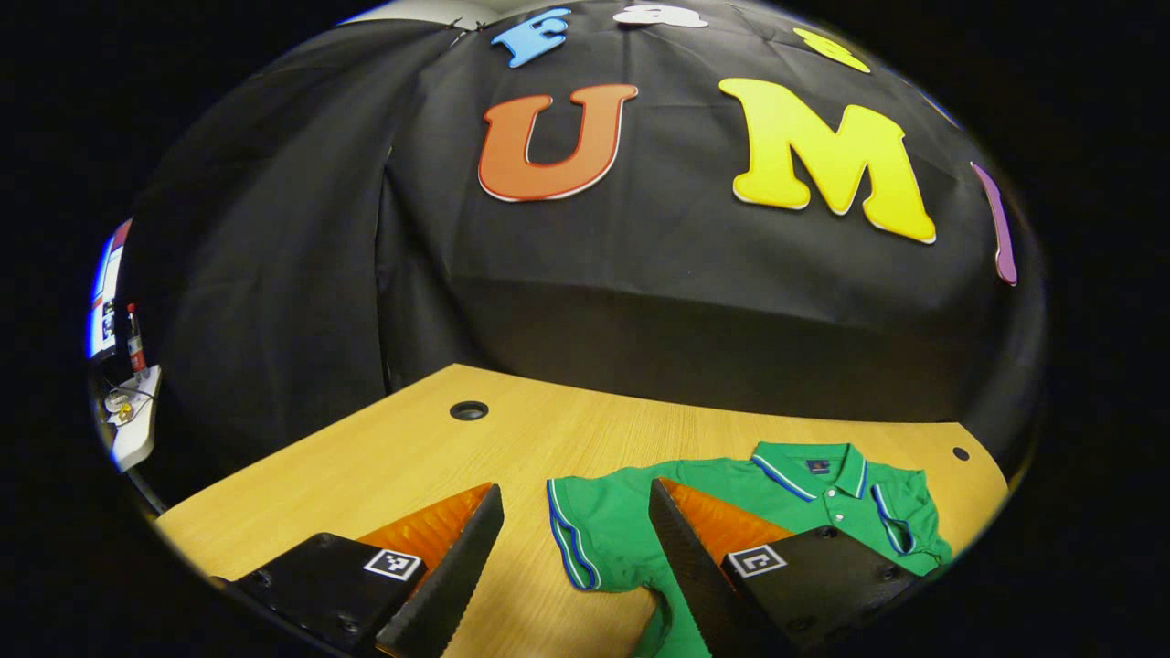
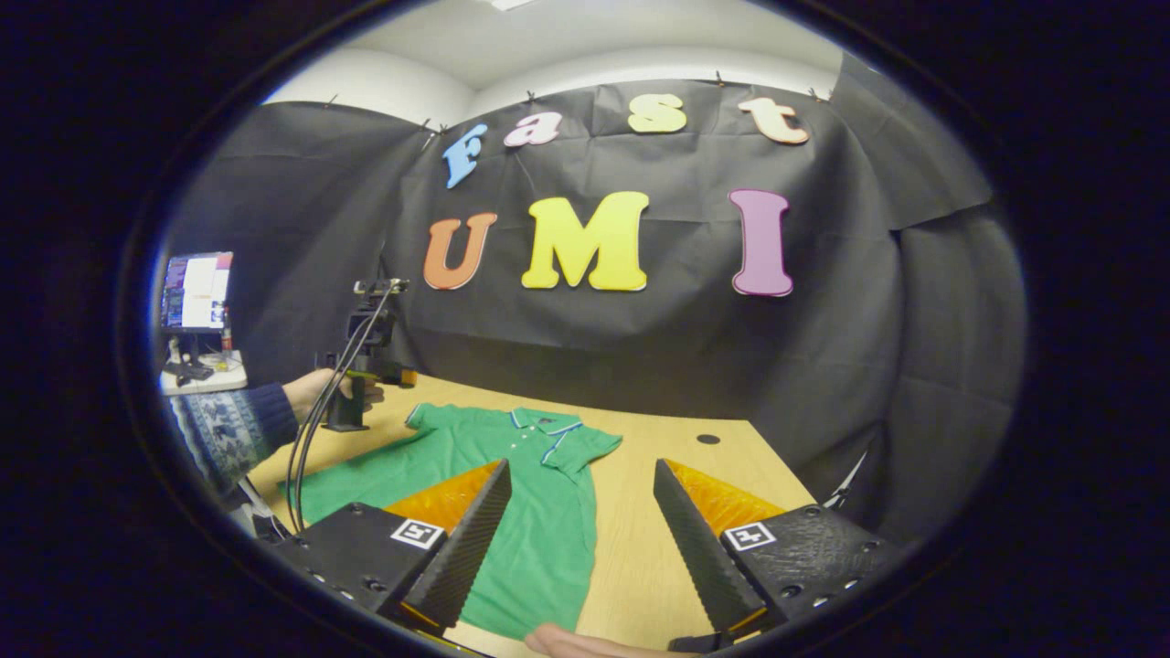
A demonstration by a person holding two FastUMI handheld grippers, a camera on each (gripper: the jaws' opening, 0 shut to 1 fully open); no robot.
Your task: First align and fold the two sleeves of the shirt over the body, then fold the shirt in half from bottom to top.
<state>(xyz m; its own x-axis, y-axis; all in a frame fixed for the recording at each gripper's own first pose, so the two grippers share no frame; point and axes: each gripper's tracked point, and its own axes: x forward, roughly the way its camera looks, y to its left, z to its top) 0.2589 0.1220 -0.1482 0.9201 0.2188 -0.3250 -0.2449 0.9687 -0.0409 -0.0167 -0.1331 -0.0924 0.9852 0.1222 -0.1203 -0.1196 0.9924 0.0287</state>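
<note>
Two ridged, wedge-shaped fingers of the left gripper (image 1: 576,512) stand wide apart above the table (image 1: 402,457), holding nothing; the right gripper (image 2: 580,493) is likewise wide and empty. One green shirt (image 2: 539,512) of knit cloth, with striped collar and cuffs, lies flat on the wood-grain table, both sleeves spread. A hand (image 2: 315,391) in a patterned sleeve grips the left gripper's handle.

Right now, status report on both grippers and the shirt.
Left gripper open, right gripper open. Green polo shirt flat on the table, sleeves unfolded. Nothing in the way.
</note>
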